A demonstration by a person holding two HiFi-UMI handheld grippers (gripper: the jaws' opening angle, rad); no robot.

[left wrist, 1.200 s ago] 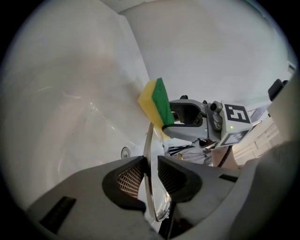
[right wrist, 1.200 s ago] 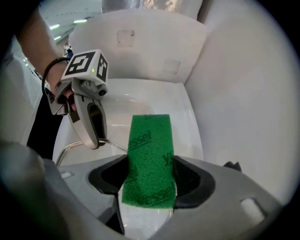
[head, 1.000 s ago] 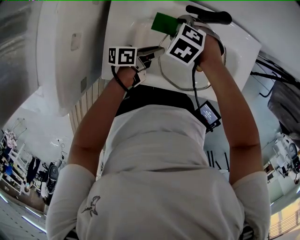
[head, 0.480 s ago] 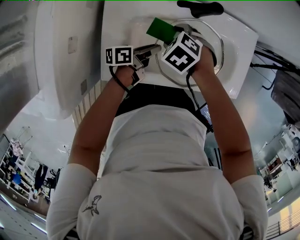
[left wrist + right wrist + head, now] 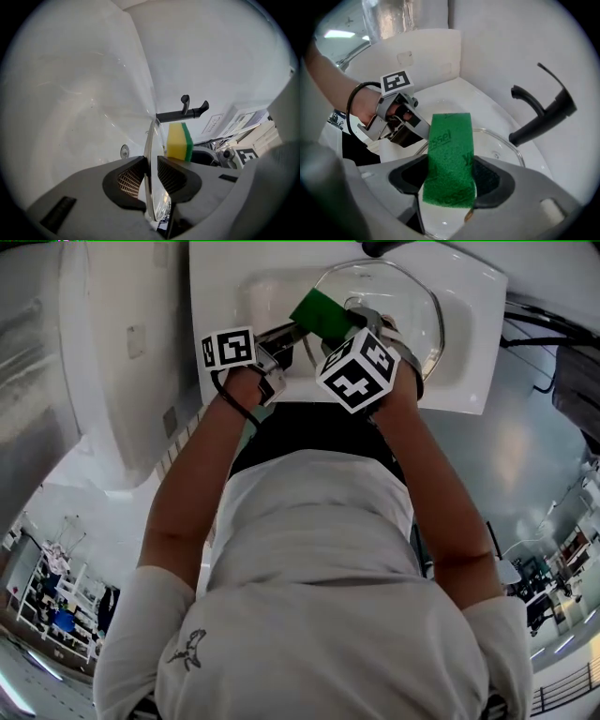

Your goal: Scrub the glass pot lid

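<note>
The glass pot lid (image 5: 389, 306) stands tilted in the white sink (image 5: 469, 343). My left gripper (image 5: 284, 334) is shut on its rim; in the left gripper view the rim (image 5: 151, 154) runs edge-on between the jaws of that gripper (image 5: 151, 172). My right gripper (image 5: 450, 180) is shut on a sponge (image 5: 451, 159) with a green scouring face. In the left gripper view the sponge (image 5: 180, 140) shows its yellow foam side against the lid. In the head view the sponge (image 5: 320, 311) sits at the lid's left part, close to the left gripper.
A black faucet (image 5: 540, 117) rises behind the lid at the sink's back edge. The sink drain (image 5: 124, 151) shows through the glass. A white wall and a panel (image 5: 122, 352) stand to the left. The left gripper (image 5: 417, 132) is close to the sponge.
The right gripper has slid the sponge across the lid toward the left gripper and rolled about its own axis. The left gripper has kept its hold in place.
</note>
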